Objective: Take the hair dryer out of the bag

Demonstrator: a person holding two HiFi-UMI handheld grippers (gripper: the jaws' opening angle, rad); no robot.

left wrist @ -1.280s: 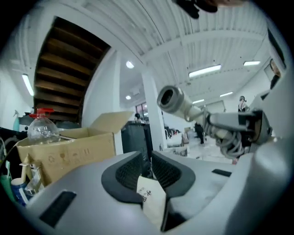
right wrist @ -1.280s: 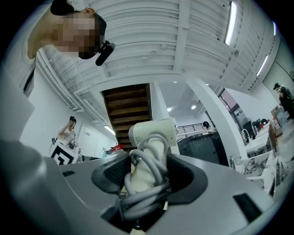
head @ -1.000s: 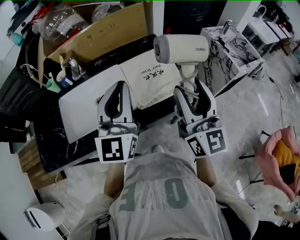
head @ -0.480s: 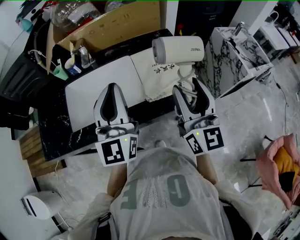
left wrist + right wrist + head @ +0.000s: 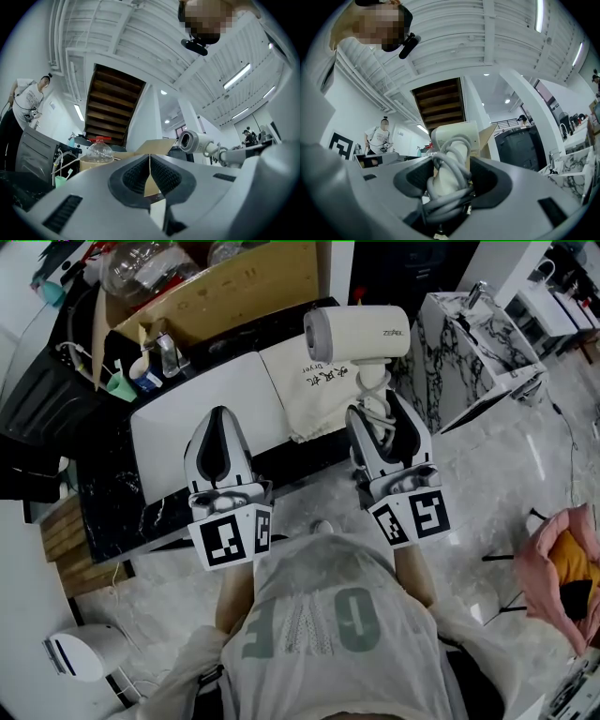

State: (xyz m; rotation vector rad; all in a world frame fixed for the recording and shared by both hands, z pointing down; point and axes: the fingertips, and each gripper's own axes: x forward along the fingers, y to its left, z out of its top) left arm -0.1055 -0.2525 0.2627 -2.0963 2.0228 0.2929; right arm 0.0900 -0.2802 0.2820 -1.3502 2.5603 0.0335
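Right tongs (image 5: 377,411) clench one hair dryer (image 5: 361,334); left tongs (image 5: 220,420) closed, empty, beside one bag (image 5: 302,397).

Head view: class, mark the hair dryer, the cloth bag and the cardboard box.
hair dryer (image 5: 361,334), head view, on the side of its barrel.
cloth bag (image 5: 314,413), head view, on plain cloth below the print.
cardboard box (image 5: 234,285), head view, on its front wall.
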